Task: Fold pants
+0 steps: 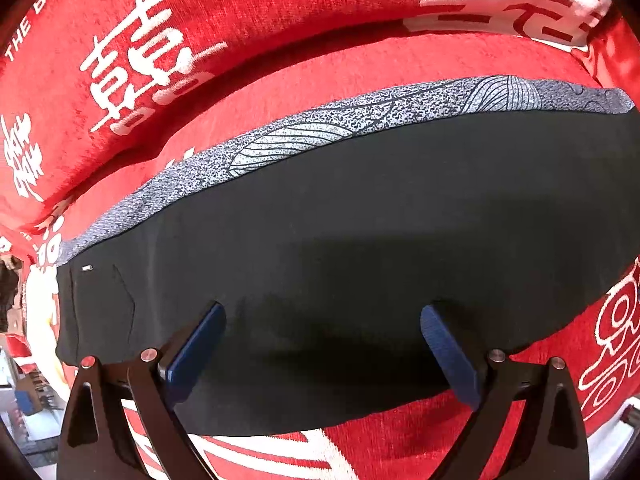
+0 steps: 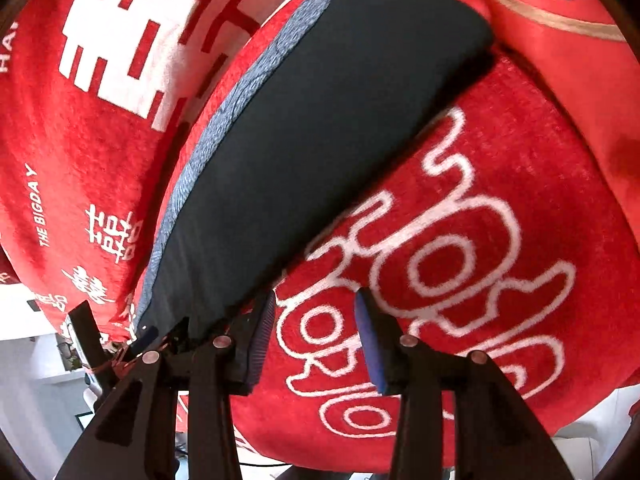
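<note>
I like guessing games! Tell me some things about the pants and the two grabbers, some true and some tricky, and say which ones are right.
1. The pants are dark with a grey patterned strip along one edge. True.
2. They lie on a blue blanket. False: the red blanket has white writing.
3. The left gripper has open jaws over the pants. True.
4. The right gripper squeezes the pants. False: its jaws are open over the blanket, beside the pants.
5. The pants are bunched up. False: they lie flat.

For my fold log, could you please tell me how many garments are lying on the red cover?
1: the dark pants with a grey patterned band, folded into a long strip across the red cover. Anything beneath them would be hidden.
</note>
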`<state>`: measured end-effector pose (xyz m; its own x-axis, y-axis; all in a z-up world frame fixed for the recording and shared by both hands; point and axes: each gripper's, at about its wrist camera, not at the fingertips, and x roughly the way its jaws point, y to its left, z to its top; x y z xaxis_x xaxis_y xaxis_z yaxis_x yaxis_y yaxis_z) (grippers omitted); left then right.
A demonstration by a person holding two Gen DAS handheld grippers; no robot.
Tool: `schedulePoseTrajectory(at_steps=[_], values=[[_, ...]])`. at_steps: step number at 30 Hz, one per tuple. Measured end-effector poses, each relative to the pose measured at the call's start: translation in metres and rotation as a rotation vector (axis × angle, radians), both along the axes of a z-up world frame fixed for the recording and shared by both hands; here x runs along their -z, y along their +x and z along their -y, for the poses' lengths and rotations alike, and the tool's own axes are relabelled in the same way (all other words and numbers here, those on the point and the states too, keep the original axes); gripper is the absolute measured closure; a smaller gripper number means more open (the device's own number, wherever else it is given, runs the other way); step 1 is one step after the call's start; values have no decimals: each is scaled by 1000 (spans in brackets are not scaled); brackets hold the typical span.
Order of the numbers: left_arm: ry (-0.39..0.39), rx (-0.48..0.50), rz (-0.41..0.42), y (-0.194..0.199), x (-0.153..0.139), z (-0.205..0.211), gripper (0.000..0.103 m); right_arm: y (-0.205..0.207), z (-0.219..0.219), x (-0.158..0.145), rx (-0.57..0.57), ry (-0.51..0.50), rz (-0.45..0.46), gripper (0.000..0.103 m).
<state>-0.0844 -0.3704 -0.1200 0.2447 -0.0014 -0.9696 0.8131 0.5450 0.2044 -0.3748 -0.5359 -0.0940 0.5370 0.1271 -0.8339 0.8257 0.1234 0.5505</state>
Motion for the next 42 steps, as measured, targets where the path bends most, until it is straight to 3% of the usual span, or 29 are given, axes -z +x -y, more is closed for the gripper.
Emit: schedulePoseTrajectory(at_steps=[8,13,21,23,24,25,26,28,31,33,35,37,38,42], values=[[-10,5,-2,-6,-8,5,4,-24,26,3,139,-37,81,58],[-8,31,17,-15,-6,11,4,-41,27,10,270,-39,184,56],[-18,41,19,-14,-6,9,5,-33,45,21,362,-163,331,52],[-33,45,4,-13,-13,11,28,-26,51,19,359,-145,328,51],[-39,42,-9,-13,-17,12,48,-25,54,18,356,-120,319,53],[-61,29,-52,-12,-24,16,50,-23,58,18,344,-82,290,68],[-107,10,-85,-11,-33,19,50,-24,60,16,334,-77,280,89],[-179,16,-89,-14,-47,30,50,-22,62,8,305,-82,302,88],[-271,61,-89,-29,-53,55,50,-10,60,-20,209,-168,287,89],[-268,92,-137,-40,-34,70,50,2,57,-40,148,-226,280,89],[-216,119,-182,-60,-3,78,51,12,54,-55,105,-269,263,89],[-254,172,-71,-76,-3,74,53,26,48,-67,46,-298,246,89],[-259,184,-64,-78,-4,72,55,35,43,-76,6,-339,233,89],[-282,152,-166,-61,-4,67,55,59,28,-98,-93,-425,193,89]])
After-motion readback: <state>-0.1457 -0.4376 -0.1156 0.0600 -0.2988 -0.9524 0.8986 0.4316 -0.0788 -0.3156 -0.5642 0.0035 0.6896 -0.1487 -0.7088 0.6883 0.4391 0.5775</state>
